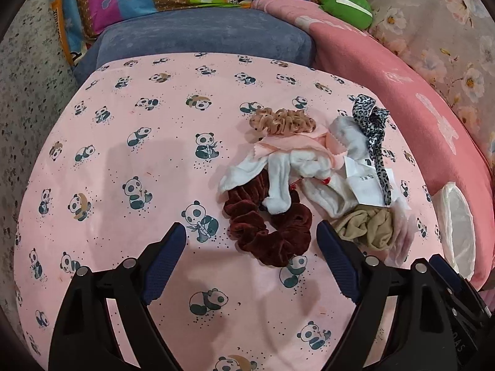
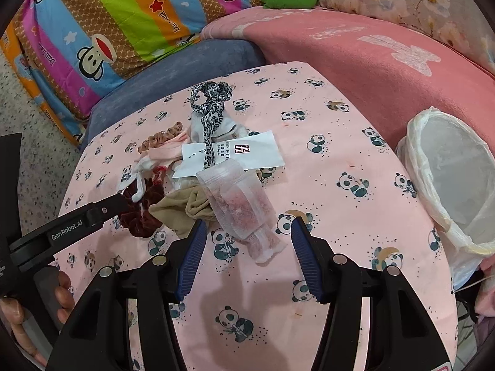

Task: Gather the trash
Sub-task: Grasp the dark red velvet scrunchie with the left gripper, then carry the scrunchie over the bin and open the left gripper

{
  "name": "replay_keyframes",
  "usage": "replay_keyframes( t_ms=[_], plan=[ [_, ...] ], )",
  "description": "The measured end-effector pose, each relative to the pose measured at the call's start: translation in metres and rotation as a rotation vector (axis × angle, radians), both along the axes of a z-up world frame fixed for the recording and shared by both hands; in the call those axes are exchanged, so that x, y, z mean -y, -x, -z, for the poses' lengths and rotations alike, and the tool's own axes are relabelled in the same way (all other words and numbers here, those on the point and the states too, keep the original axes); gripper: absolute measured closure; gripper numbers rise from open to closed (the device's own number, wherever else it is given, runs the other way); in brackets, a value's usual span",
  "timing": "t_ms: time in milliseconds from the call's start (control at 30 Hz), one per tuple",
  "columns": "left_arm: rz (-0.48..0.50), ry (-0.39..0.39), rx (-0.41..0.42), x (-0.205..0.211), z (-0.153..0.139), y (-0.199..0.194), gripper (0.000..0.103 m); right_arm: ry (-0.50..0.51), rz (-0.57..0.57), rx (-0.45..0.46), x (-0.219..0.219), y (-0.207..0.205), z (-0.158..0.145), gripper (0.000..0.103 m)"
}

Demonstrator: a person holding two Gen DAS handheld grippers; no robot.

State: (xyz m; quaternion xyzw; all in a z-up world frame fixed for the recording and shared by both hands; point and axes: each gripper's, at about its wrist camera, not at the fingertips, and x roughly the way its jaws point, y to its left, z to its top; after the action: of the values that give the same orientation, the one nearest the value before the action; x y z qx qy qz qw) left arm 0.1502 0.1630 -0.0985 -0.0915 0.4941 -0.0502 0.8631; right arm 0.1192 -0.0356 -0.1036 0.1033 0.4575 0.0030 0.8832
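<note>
Pickup comes first: my right gripper (image 2: 249,247), jaws apart, frames the plastic pouch (image 2: 244,210). Left gripper (image 1: 252,253) gapes too. Next I close, then carry to the lined bin (image 2: 454,182).

Left gripper (image 1: 251,235): black plastic frame, ribbed navy pads, round silver screws; "GenRobot.AI" is printed in white on its side. Right gripper (image 2: 249,232): identically built. Bare-skinned left hand (image 2: 40,306) is seen.

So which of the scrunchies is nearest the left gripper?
The dark red velvet scrunchie, just ahead of the open left gripper; the tan scrunchie and leopard-print scrunchie lie farther back.
</note>
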Motion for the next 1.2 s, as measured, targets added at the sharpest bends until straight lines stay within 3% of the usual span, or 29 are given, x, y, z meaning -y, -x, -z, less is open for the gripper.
replay_keyframes(
  t_ms=[167, 233, 400, 467, 533, 700, 1200],
  plan=[
    [0.006, 0.029, -0.046, -0.004, 0.017, -0.009, 0.033, 0.008, 0.0, -0.034, -0.008, -0.016, 0.017, 0.045],
    [0.017, 0.062, -0.072, -0.005, 0.024, -0.011, 0.046, 0.015, 0.002, -0.048, -0.01, -0.021, 0.024, 0.045],
    [0.038, 0.084, -0.081, -0.003, 0.03, -0.008, 0.063, -0.005, 0.003, -0.077, -0.005, -0.026, 0.036, 0.046],
    [0.047, 0.093, -0.084, -0.001, 0.029, -0.007, 0.071, -0.016, -0.002, -0.085, -0.003, -0.026, 0.039, 0.059],
    [0.05, 0.103, -0.085, 0.001, 0.026, -0.005, 0.078, -0.02, -0.003, -0.093, -0.001, -0.025, 0.04, 0.079],
    [0.043, 0.071, -0.046, 0.007, 0.011, 0.005, 0.082, -0.041, 0.003, -0.066, 0.005, -0.015, 0.031, 0.088],
    [0.143, 0.076, 0.084, 0.056, -0.06, 0.034, 0.084, -0.072, 0.022, 0.091, 0.029, 0.024, -0.042, 0.093]
  ],
)
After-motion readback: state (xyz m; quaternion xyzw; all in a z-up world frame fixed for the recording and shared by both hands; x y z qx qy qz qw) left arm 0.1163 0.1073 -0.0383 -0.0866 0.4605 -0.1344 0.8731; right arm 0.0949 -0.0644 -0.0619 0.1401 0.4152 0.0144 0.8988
